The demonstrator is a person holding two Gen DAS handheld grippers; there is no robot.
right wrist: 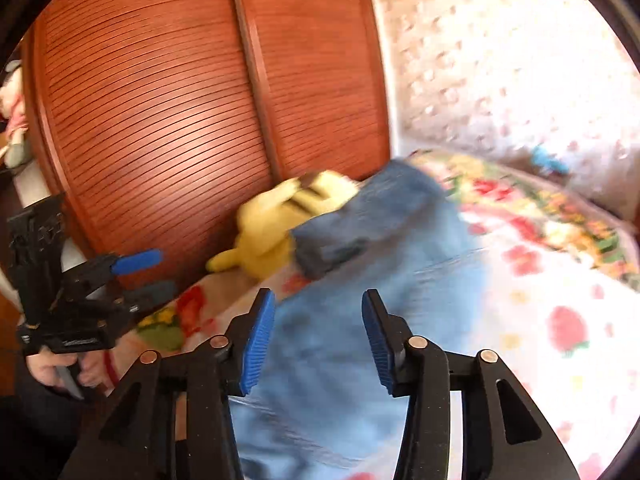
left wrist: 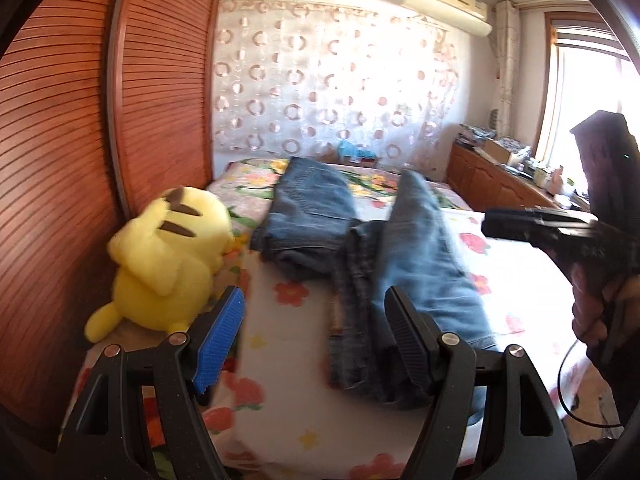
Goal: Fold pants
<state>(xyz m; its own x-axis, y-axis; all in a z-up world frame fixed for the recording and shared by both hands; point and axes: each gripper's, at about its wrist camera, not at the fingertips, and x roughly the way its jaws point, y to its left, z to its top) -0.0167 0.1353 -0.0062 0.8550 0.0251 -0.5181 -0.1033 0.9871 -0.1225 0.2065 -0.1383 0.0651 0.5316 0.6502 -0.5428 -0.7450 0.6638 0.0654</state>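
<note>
Blue jeans (left wrist: 416, 252) lie crumpled on the flowered bed (left wrist: 288, 412), with one folded part (left wrist: 308, 208) farther back and a leg running toward me. My left gripper (left wrist: 316, 304) is open and empty, just above the near end of the jeans. My right gripper (right wrist: 318, 308) is open and empty, held over the jeans (right wrist: 360, 320). The right gripper also shows at the right edge of the left wrist view (left wrist: 536, 228). The left gripper shows at the left of the right wrist view (right wrist: 148, 272), open.
A yellow plush toy (left wrist: 168, 256) sits on the bed's left edge against brown slatted wardrobe doors (left wrist: 80, 160); the plush also shows in the right wrist view (right wrist: 280, 220). A patterned curtain (left wrist: 332, 80) hangs behind the bed. A wooden cabinet (left wrist: 492, 180) with clutter stands at the right under a window.
</note>
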